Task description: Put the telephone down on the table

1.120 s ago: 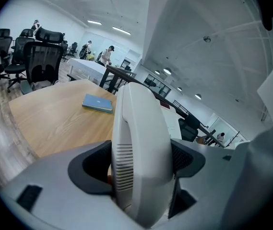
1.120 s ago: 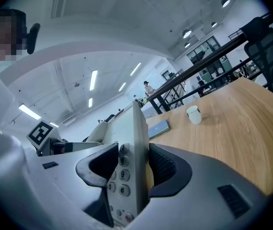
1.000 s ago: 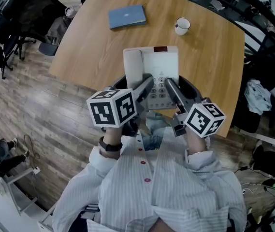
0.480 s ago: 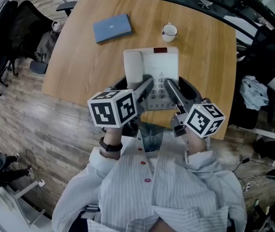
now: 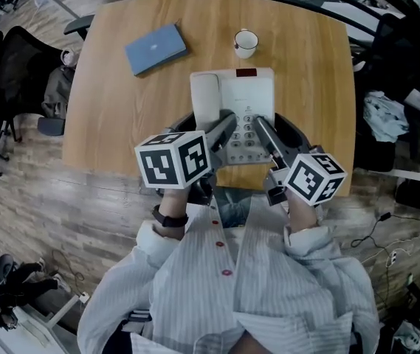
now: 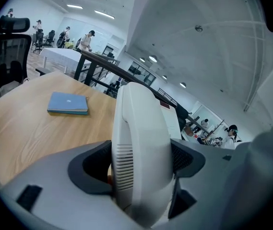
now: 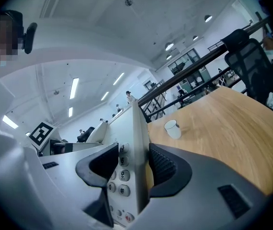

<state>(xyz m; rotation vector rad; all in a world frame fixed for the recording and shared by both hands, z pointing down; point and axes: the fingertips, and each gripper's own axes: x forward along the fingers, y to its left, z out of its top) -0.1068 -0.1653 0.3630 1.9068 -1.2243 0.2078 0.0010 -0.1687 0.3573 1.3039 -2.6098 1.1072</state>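
A white desk telephone (image 5: 233, 105) with its handset on the left is held above the near part of the wooden table (image 5: 121, 109). My left gripper (image 5: 224, 127) is shut on its handset side (image 6: 138, 147). My right gripper (image 5: 263, 130) is shut on the keypad side (image 7: 129, 166), its pads clamping the body's right edge. In the head view both grippers come from below, their marker cubes over the table's near edge. Whether the telephone's underside touches the table is hidden.
A blue notebook (image 5: 155, 48) lies at the table's far left, also in the left gripper view as the notebook (image 6: 68, 103). A white mug (image 5: 246, 43) stands far centre, and the mug (image 7: 172, 128) shows right of the telephone. Black office chairs (image 5: 18, 72) stand left of the table.
The telephone and both grippers have moved forward over the table; notebook and mug now lie closer to them. Both grips are unchanged.
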